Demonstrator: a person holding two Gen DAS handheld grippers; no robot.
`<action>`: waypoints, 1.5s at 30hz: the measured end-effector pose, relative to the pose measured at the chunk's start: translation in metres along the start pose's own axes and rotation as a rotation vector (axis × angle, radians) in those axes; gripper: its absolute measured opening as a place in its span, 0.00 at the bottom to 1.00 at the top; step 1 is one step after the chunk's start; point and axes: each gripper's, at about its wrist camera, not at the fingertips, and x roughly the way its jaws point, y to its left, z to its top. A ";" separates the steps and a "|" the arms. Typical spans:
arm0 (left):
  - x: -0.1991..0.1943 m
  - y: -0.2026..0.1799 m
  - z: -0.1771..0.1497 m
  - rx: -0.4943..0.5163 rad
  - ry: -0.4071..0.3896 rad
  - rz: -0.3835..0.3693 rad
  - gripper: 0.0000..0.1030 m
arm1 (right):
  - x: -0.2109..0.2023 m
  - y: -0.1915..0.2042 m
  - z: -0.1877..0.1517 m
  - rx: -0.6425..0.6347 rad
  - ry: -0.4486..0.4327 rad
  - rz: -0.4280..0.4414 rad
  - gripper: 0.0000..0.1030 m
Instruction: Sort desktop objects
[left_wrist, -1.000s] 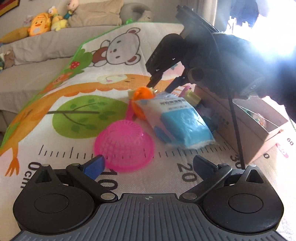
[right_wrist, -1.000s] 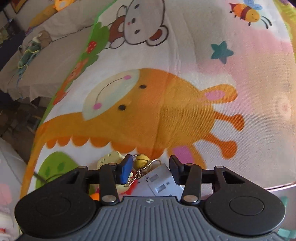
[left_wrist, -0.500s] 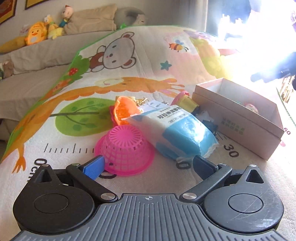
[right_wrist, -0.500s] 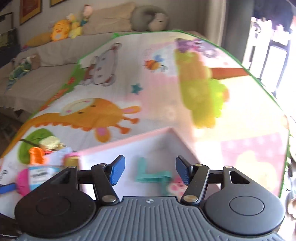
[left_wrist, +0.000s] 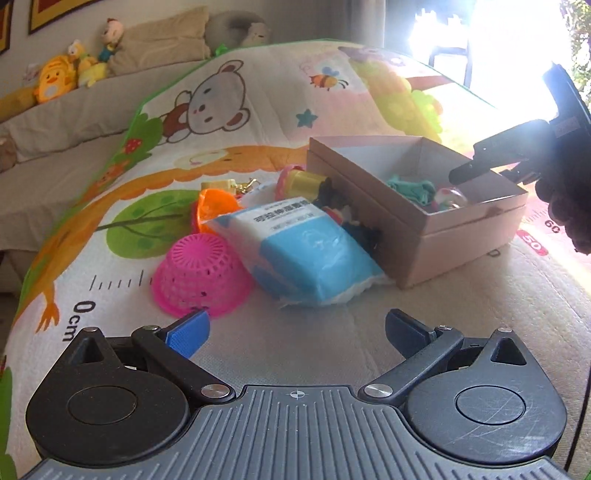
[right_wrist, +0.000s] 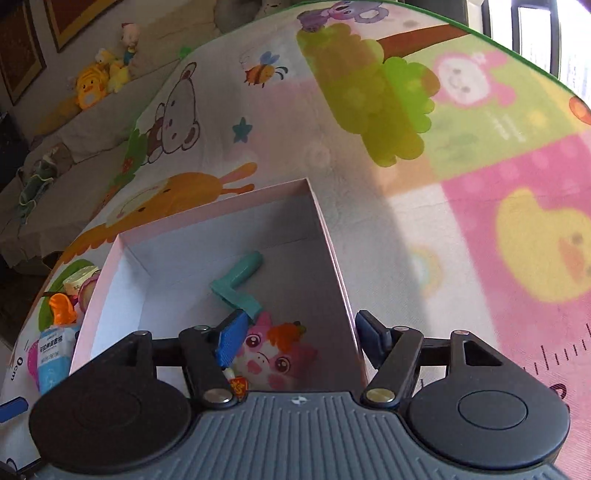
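Note:
An open pink cardboard box sits on the play mat with a teal L-shaped tool and a pink cartoon toy lying inside. My right gripper hovers over the box's near end. Its jaws are opening, and the pink toy lies loose beneath them, not pressed. Left of the box is a pile: a blue-white packet, an upturned pink basket, an orange piece, a yellow roll and a keychain. My left gripper is open and holds nothing, just short of the pile.
The mat carries cartoon prints and a ruler scale along its front. A beige sofa with plush toys runs along the left and back. Strong window glare fills the upper right. A gloved hand holds the right gripper.
My right gripper swung from above the keychain in the pile to over the box, and its jaws widened. The left gripper shifted a little; the pile stayed put.

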 end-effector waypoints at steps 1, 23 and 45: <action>0.000 0.000 0.001 -0.004 0.000 0.002 1.00 | -0.002 0.008 -0.003 -0.011 -0.004 0.021 0.64; -0.042 0.052 -0.035 -0.013 -0.024 0.192 1.00 | 0.028 0.277 -0.075 -0.647 -0.032 0.166 0.69; 0.014 0.068 0.016 -0.032 -0.023 0.195 1.00 | -0.069 0.168 -0.149 -0.594 -0.010 0.046 0.60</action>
